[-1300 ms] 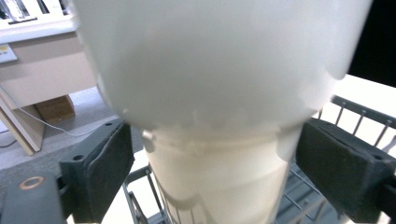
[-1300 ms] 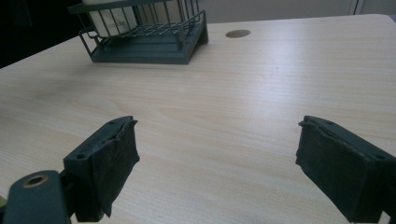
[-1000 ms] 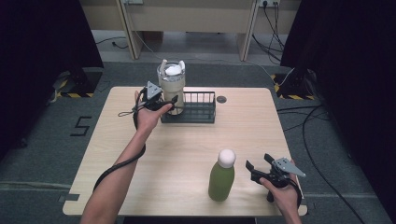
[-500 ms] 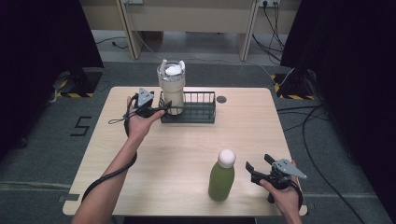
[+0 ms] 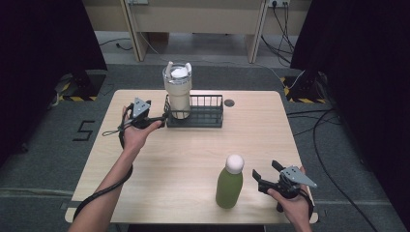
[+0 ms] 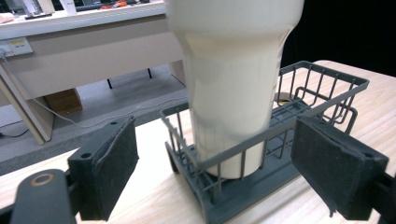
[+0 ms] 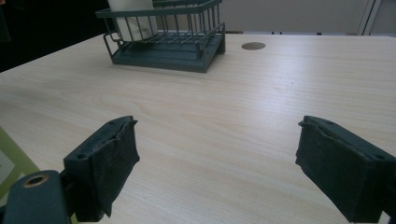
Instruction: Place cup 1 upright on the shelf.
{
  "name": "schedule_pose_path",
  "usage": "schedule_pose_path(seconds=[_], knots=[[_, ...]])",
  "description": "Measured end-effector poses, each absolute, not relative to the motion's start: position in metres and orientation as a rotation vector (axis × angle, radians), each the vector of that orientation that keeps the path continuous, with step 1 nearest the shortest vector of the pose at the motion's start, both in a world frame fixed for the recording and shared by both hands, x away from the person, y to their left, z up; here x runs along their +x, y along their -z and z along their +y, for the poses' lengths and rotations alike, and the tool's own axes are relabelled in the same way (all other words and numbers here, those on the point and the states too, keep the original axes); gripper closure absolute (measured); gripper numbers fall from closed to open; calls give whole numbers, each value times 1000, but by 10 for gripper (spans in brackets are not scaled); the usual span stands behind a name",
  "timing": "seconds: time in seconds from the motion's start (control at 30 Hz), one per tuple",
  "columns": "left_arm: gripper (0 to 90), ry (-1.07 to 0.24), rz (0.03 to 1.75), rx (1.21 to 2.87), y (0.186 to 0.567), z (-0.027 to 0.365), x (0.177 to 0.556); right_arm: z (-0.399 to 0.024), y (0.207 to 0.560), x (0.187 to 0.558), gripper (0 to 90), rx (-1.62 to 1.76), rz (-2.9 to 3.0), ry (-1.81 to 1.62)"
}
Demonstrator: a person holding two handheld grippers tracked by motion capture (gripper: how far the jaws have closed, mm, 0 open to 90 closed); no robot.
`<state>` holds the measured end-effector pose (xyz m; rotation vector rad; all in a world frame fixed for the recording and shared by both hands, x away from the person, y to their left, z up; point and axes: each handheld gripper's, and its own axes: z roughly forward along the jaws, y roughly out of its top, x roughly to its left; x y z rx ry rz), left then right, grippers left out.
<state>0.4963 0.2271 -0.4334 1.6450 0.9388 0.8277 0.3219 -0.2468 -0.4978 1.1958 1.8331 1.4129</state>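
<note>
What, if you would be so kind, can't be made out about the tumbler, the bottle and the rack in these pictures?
- Tumbler: the left gripper view cuts off its top at the upper edge, and it is blurred there; the rack wires hide part of its base.
- Green bottle: the right gripper view shows just a sliver at the left edge.
- Tumbler's contents: too small to tell in the high view.
- Rack's far side: hidden behind the tumbler there.

Lab recording space, black curtains [image 5: 43,43], floor hazard tape [image 5: 72,98], trailing cables [image 5: 309,125]

Grey carpet [image 5: 43,159], black curtains [image 5: 358,63], wooden bench [image 5: 193,14]
</note>
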Motion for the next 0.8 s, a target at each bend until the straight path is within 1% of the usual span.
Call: schedule_pose_path(seconds=[0.47, 0.8], knots=[[142, -834, 952, 1648, 440, 248, 475, -243, 495, 317, 127, 1172, 1827, -1422], [142, -837, 962, 1639, 454, 266, 450, -245, 496, 318, 135, 1167, 1795, -1422]])
